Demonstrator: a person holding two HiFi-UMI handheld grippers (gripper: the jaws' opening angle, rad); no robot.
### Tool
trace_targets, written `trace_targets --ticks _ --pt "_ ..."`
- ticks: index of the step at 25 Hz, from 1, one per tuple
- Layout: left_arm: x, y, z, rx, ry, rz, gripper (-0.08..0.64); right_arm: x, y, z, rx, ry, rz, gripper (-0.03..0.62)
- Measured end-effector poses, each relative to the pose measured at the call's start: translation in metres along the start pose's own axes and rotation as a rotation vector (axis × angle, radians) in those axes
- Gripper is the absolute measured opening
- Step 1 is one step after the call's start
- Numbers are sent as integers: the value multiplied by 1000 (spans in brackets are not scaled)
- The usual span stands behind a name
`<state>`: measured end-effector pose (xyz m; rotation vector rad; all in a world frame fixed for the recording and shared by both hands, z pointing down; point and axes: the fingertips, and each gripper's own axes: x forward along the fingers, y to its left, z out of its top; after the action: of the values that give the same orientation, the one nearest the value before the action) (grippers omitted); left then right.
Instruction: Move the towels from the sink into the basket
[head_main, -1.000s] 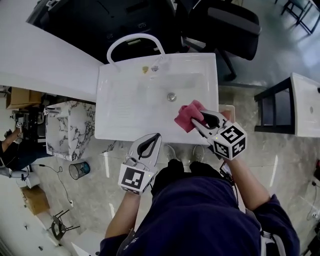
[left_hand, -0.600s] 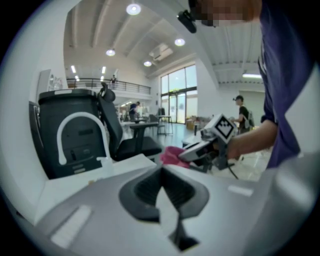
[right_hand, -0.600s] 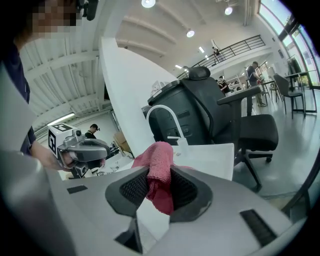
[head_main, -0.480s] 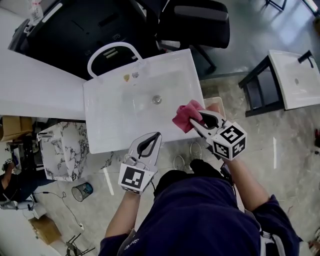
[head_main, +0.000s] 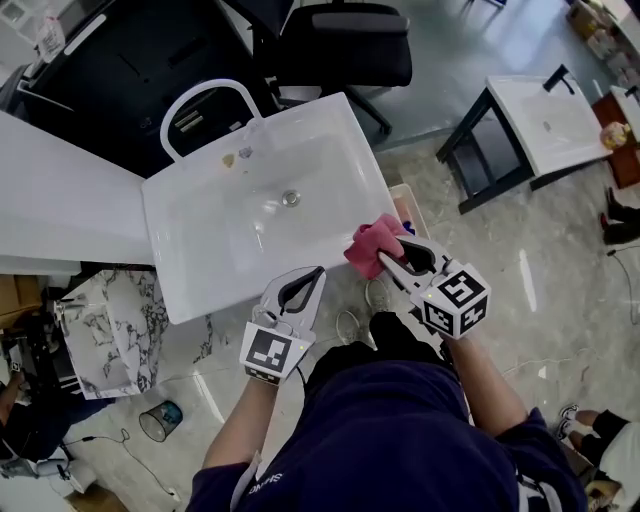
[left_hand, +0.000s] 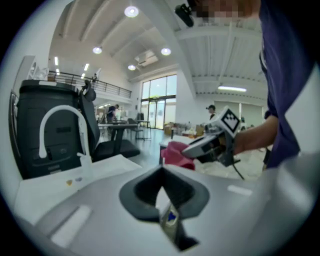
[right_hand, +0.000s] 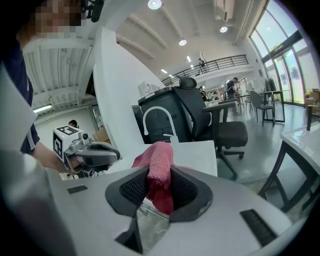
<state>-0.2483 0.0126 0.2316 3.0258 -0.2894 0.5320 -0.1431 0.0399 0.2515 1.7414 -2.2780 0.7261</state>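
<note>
Pink towel (head_main: 372, 243) hangs clamped in the right hand-held gripper (head_main: 384, 258) at a corner of the sink (head_main: 230, 230), the left hand-held gripper (head_main: 318, 272) closed and empty; next, likely, a carry to the basket (head_main: 404, 197) and release.

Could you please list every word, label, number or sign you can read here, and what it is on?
No text is readable.
Left marker cube: black-and-white square pattern, no letters.
Right marker cube: the same.
White print on the dark shirt: too blurred to read.
Two stickers on the sink: too small to read.
</note>
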Motion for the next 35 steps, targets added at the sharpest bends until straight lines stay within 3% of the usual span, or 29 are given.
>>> trace_targets --ticks 9,16,22,35 --pt "17 -39 10 32 -45 -138 3 -65 -15 -17 40 -20 -173 110" --pt "41 -72 24 51 -64 -206 3 -106 -33 -26 67 -46 -242 110" --pt "68 -112 31 84 -25 -254 3 -157 -66 -48 124 -76 -303 110" --pt "163 -224 67 132 25 -222 3 -273 -160 -82 170 -124 -257 110"
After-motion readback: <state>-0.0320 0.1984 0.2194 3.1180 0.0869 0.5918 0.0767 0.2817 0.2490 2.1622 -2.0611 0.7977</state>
